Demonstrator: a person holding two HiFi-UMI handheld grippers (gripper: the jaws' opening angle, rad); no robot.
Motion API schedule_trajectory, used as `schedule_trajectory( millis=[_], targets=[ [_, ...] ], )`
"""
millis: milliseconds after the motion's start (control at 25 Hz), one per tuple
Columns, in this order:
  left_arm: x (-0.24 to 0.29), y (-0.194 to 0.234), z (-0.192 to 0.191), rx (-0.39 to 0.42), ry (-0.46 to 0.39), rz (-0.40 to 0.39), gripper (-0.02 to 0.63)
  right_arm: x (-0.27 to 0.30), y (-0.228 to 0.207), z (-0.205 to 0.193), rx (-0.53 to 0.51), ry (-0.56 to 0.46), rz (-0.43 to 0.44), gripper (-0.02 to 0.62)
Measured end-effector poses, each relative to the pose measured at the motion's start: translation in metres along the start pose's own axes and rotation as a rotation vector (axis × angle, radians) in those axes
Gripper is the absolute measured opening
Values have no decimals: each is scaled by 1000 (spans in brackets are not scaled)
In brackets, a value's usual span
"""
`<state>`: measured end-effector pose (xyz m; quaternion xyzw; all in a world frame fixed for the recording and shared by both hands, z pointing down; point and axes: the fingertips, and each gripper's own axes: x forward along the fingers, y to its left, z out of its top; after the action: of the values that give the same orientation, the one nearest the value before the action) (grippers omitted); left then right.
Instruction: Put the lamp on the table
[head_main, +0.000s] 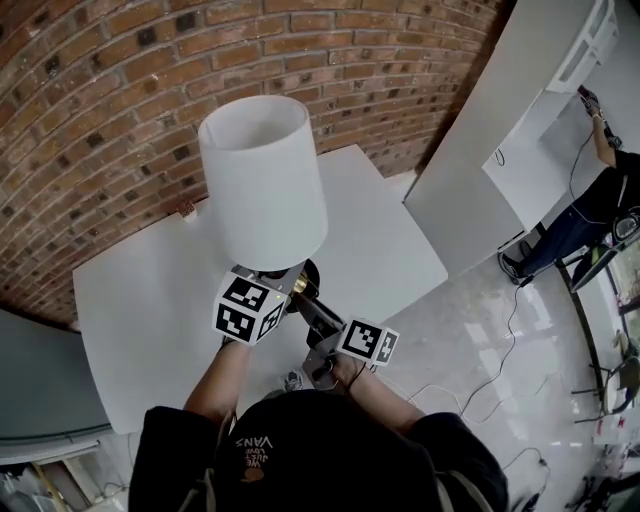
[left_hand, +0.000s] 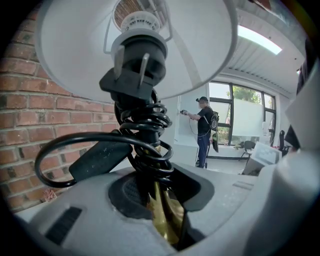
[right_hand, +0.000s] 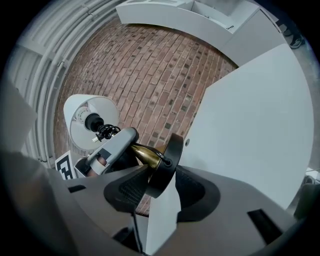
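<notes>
The lamp has a white drum shade (head_main: 262, 180), a brass stem (left_hand: 162, 215) and a round black base (right_hand: 162, 167). Its black cord (left_hand: 145, 130) is coiled round the stem, with the plug (left_hand: 132, 75) tucked just under the shade. I hold the lamp tilted above the white table (head_main: 380, 230). My left gripper (head_main: 288, 287) is shut on the brass stem just below the coil. My right gripper (head_main: 318, 318) is shut on the edge of the black base. The right gripper view shows the left gripper (right_hand: 112, 150) on the stem, beyond the base.
A brick wall (head_main: 120, 90) runs behind the table. A white desk panel (head_main: 500, 140) stands to the right. A person (head_main: 590, 210) works at the far right, and cables (head_main: 510, 330) lie on the glossy floor.
</notes>
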<state>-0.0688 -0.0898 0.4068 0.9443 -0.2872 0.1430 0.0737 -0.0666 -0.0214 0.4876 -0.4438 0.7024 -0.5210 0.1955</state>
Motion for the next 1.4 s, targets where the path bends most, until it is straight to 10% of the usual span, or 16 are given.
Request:
schedule_trajectory(
  millis=[1400],
  targets=[
    [185,174,10,-57,-7,459,107,73,-131,214,-97,204,-13,149]
  ],
)
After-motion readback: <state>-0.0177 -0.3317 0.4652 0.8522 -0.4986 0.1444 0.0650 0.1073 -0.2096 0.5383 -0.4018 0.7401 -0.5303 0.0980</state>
